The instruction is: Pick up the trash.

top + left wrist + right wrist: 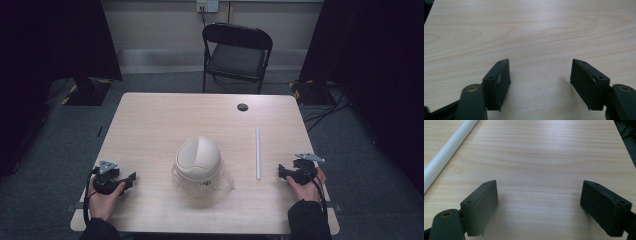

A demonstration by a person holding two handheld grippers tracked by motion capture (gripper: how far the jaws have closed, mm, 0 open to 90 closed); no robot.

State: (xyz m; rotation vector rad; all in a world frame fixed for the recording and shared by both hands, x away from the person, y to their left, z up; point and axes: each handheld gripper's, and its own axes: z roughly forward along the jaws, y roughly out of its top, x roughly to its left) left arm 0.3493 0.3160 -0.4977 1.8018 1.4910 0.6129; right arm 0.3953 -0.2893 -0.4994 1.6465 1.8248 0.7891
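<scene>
Your left gripper (131, 177) jaws wide over bare table (150, 130), right gripper (282, 171) wide beside white tube (258, 152), domed cup (198, 160) between.

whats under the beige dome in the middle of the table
The beige dome sits on crumpled clear plastic that spreads past its base. Whatever is beneath or inside the dome is covered.

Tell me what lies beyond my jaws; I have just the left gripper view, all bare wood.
Observer: A cream domed bin stands mid-table, to the right of your left gripper.
Operator: Report anything else on the table.
Observer: A white tube lies right of the bin, pointing away from you.
Operator: Give me the right gripper.
Observer: The right gripper is open, jaws wide over bare wood, with the tube off to its left.
</scene>
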